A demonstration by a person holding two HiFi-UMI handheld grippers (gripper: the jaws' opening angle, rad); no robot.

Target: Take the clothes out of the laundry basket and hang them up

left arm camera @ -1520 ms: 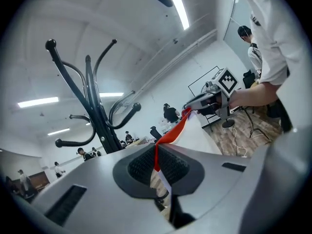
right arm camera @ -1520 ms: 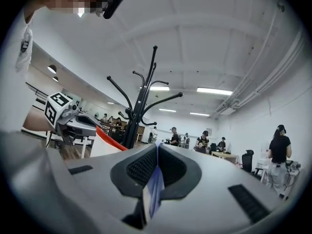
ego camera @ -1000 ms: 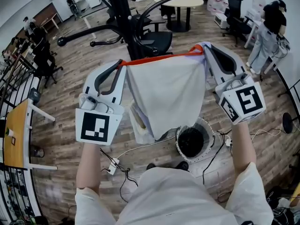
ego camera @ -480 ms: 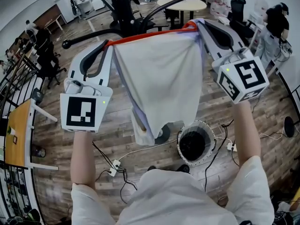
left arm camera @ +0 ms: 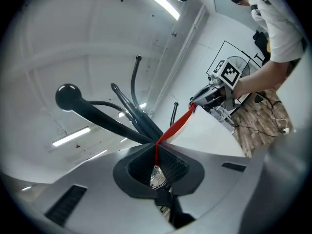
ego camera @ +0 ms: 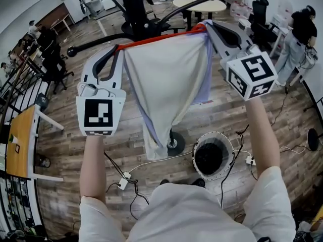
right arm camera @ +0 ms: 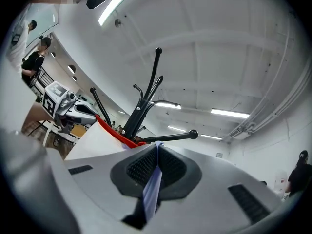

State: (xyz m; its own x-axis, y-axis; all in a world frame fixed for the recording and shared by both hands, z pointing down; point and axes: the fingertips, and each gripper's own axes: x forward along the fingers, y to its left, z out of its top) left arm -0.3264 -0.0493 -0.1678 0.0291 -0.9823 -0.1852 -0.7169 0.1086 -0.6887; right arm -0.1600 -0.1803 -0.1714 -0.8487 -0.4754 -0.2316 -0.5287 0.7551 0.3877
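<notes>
Left gripper (ego camera: 119, 49): jaws pressed together on the red trim (left arm camera: 175, 126) at one top corner of the garment, raised in front of the person.
Right gripper (ego camera: 207, 26): jaws likewise clamped, with a lilac fold of the same cloth pinched between the pads (right arm camera: 152, 189); it holds the other top corner.
Garment (ego camera: 166, 84): stretched taut between the two grippers, well above the floor; pale cream cloth with a red top edge and a lilac layer showing at the sides, narrowing to a point as it hangs.
Laundry basket (ego camera: 214, 134): round, white-walled and dark inside, on the wooden floor just right of the garment's hanging tip.
Cables (ego camera: 126, 178): strewn on the floor beside the basket.
Rack (ego camera: 135, 4): black stand with curved arms, directly behind the garment's top edge.
Round table (ego camera: 199, 4): beyond the rack.
</notes>
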